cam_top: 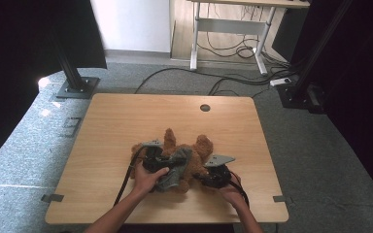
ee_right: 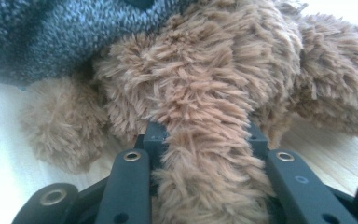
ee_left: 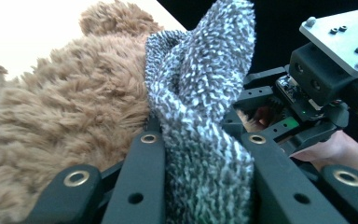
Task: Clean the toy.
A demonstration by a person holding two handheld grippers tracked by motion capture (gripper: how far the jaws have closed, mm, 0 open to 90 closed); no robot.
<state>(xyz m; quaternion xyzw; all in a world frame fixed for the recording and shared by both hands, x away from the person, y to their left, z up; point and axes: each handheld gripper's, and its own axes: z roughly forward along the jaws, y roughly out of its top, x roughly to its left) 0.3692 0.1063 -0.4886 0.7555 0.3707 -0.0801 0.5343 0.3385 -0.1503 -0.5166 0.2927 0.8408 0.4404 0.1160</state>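
Observation:
A brown plush bear [cam_top: 201,145] lies on the wooden table [cam_top: 126,116], partly wrapped in a grey knitted garment [cam_top: 177,167]. My left gripper [cam_top: 162,162] is over the bear's left side, and in the left gripper view its jaws are shut on a fold of the garment [ee_left: 200,93], with the bear's fur [ee_left: 65,121] beside it. My right gripper [cam_top: 201,177] comes in from the bear's right. In the right gripper view its jaws press on one furry limb [ee_right: 205,140] of the bear, and the garment [ee_right: 42,37] lies at the upper left.
A round cable hole [cam_top: 205,108] sits near the table's far edge. Two black stand bases [cam_top: 76,87] [cam_top: 296,94] rest on the grey floor past the far corners. Cables [cam_top: 243,80] and a white desk frame [cam_top: 228,29] lie farther back.

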